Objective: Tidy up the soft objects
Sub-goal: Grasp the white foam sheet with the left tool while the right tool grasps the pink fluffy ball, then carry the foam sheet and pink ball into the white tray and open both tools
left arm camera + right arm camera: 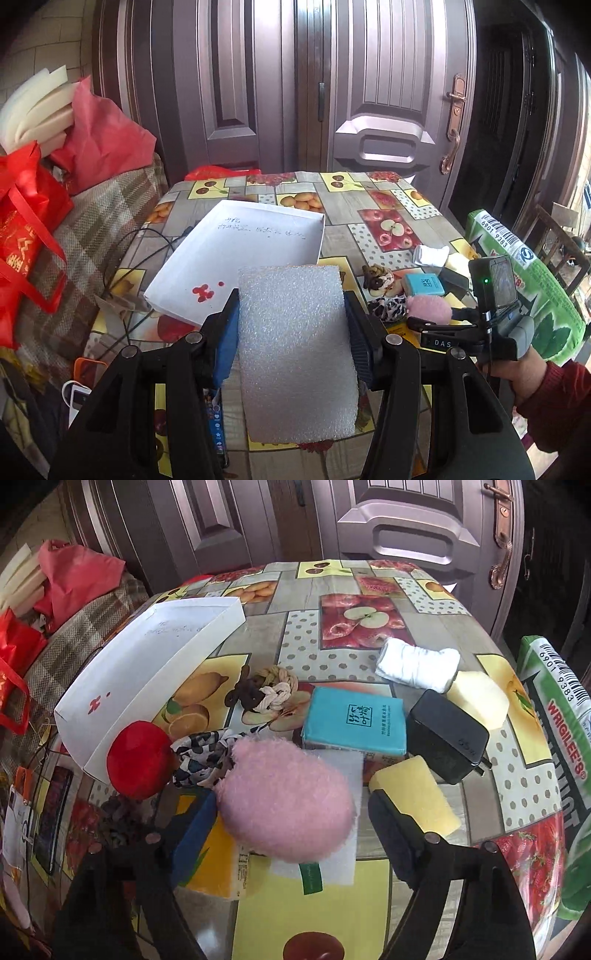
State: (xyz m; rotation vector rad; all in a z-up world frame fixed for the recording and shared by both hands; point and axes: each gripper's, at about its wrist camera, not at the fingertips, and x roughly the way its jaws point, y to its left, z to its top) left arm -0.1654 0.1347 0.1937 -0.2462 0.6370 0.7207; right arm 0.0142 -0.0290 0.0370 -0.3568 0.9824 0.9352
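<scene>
Foam sheet (295,350): light, squashy; left gripper (291,325) fingers clamped on both side edges, held above the bench (369,206) near the white tray (236,254).
Pink pompom (284,797): fluffy, featherweight (slips easily); on the bench, right gripper (291,812) fingers half-open astride it, left pad touching at most; pinch its middle.

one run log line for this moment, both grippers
left gripper: shut on white foam sheet, above table | right gripper: around pink fluffy ball, contact unclear | white box: empty
</scene>
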